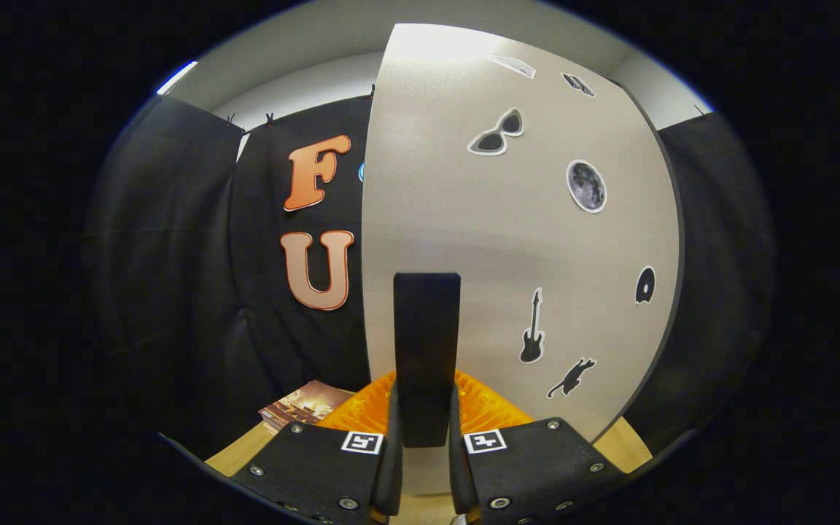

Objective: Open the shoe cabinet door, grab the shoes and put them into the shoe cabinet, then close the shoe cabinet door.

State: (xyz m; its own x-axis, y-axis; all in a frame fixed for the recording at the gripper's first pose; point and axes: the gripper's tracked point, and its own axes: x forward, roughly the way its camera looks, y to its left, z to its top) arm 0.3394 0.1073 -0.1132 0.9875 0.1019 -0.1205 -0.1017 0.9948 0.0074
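The gripper [426, 445] closes its two fingers on the dark upright handle [426, 350] of the shoe cabinet door [449, 204], one finger pressed to each side. The handle's long axis runs vertically, its top end at 12 o'clock from the fingertips. The pale door faces the camera just beyond the fingers and blocks whatever lies behind it. Six stickers mark the door from 12 to 3 o'clock of the handle: sunglasses [496, 133], a moon [586, 186], a disc [644, 285], an electric guitar [531, 337], a cat [572, 377] and a small dark one near the top [578, 84] that is too small to make out. An orange ribbed object [362, 412] sits behind the fingers, with a brown booklet [303, 405] at 10 o'clock on the wooden floor [234, 458].
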